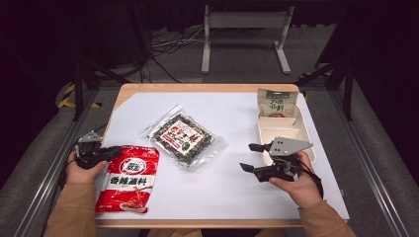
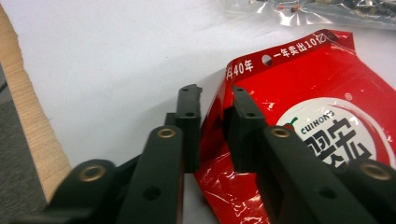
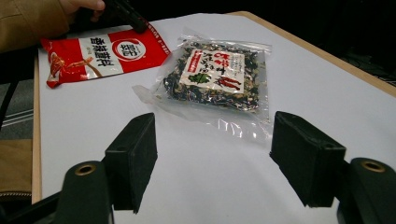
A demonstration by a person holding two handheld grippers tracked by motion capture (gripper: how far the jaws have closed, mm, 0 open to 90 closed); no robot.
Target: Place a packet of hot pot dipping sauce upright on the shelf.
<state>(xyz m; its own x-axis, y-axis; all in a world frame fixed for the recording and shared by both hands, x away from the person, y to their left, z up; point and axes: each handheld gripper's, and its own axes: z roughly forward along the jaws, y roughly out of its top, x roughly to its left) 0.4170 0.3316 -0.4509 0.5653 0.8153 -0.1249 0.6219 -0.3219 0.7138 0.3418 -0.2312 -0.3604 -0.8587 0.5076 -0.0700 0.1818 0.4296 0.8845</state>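
A red seasoning packet (image 1: 127, 177) lies flat at the table's front left. My left gripper (image 1: 111, 153) is at its upper left corner. In the left gripper view the jaws (image 2: 215, 91) stand a narrow gap apart astride the packet's raised edge (image 2: 299, 93), one jaw over the packet and one over the white sheet. A clear bag of dark dried mix (image 1: 184, 138) with a red and white label lies mid-table. My right gripper (image 1: 250, 157) hovers open to its right, and its view (image 3: 215, 123) faces the bag (image 3: 217, 74) with nothing between the pads.
A white divided tray (image 1: 289, 132) sits at the right with a green pouch (image 1: 276, 102) leaning at its far end. A white sheet (image 1: 232, 106) covers the wooden table. The red packet (image 3: 102, 53) and a sleeve (image 3: 28, 18) appear far off in the right gripper view.
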